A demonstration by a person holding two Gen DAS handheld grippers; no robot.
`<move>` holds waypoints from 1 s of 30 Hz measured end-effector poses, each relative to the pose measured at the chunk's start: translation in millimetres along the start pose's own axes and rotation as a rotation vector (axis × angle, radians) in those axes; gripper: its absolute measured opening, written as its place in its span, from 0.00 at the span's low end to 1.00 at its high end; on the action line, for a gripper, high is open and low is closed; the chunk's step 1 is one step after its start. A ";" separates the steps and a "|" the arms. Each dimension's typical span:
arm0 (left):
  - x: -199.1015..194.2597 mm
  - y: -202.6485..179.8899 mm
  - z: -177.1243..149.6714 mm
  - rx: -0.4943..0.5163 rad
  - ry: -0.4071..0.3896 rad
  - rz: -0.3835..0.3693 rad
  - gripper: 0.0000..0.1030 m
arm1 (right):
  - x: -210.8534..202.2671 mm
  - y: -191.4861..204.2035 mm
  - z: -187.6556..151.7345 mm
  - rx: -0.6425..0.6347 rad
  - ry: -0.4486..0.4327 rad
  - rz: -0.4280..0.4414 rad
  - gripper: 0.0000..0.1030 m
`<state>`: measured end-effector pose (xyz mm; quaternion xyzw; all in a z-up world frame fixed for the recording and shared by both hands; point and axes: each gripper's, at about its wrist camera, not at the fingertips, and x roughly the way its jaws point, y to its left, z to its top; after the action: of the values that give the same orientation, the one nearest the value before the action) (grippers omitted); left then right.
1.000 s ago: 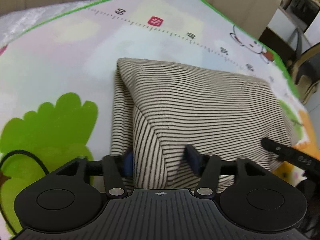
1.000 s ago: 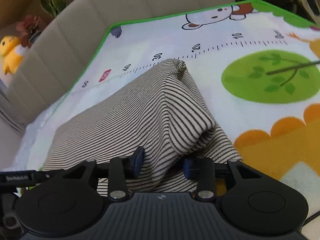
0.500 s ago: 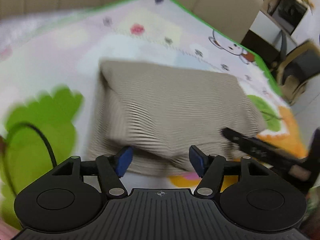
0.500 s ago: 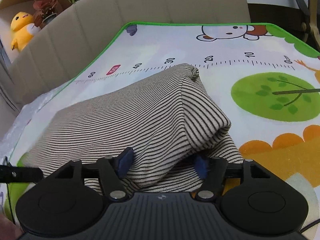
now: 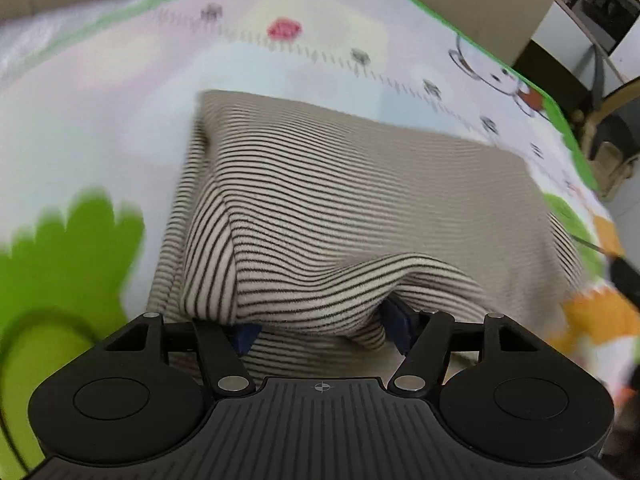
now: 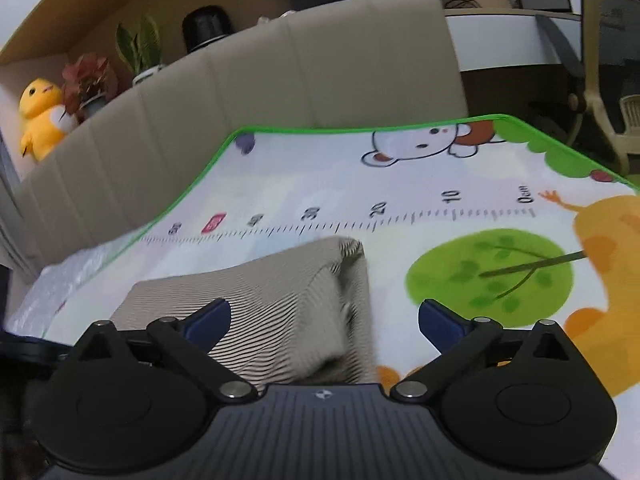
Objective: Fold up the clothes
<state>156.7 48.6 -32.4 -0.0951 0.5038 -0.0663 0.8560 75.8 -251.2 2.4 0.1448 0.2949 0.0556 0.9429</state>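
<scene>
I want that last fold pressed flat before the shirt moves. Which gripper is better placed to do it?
Probably the left gripper: a raised fold of the striped shirt sits between its opening jaws. The right gripper has its jaws spread wide and opening, clear of the cloth, above the shirt's edge on the mat.

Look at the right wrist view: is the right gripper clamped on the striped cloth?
No: the right gripper has its jaws opening wide, its pads clear of the striped cloth lying on the mat.

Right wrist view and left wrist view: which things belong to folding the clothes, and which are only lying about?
Belong to the job:
striped garment
play mat
left claw
right claw

Only lying about:
yellow plush chick
potted plants
black jar
chair
</scene>
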 end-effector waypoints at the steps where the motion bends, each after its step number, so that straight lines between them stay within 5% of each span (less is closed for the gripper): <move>1: 4.9 1.0 8.1 0.019 -0.024 0.023 0.69 | 0.0 0.1 2.5 0.004 0.006 -0.002 0.99; 3: 12.2 6.8 18.7 0.043 -0.057 0.049 0.77 | 1.0 1.1 6.9 0.002 0.019 -0.005 0.99; 11: 21.1 22.5 38.2 0.053 -0.073 -0.001 0.82 | 62.4 40.2 35.9 -0.233 0.051 -0.030 0.99; 12: 20.9 22.9 38.1 0.054 -0.074 -0.006 0.82 | 76.6 45.3 41.4 -0.257 0.062 -0.031 0.96; 14: 20.8 23.3 37.9 0.056 -0.075 -0.015 0.82 | 106.2 53.8 50.2 -0.318 0.088 -0.061 0.68; 16: 19.8 27.3 36.5 0.048 -0.075 -0.030 0.82 | 137.4 58.5 55.4 -0.375 0.123 -0.119 0.56; 20: 23.5 32.3 40.9 0.067 -0.110 -0.062 0.88 | 176.1 45.7 38.5 -0.439 0.268 -0.177 0.54; 23: 28.1 36.6 49.3 0.080 -0.132 -0.103 0.88 | 155.3 42.7 13.3 -0.472 0.246 -0.181 0.55; 30: 32.8 37.8 57.0 0.061 -0.171 -0.160 0.90 | 72.0 34.4 -28.8 -0.330 0.309 -0.069 0.54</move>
<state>223.1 84.0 -41.9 -0.1141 0.4175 -0.1414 0.8904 117.7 -197.8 -48.6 -0.0316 0.4274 0.0922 0.8988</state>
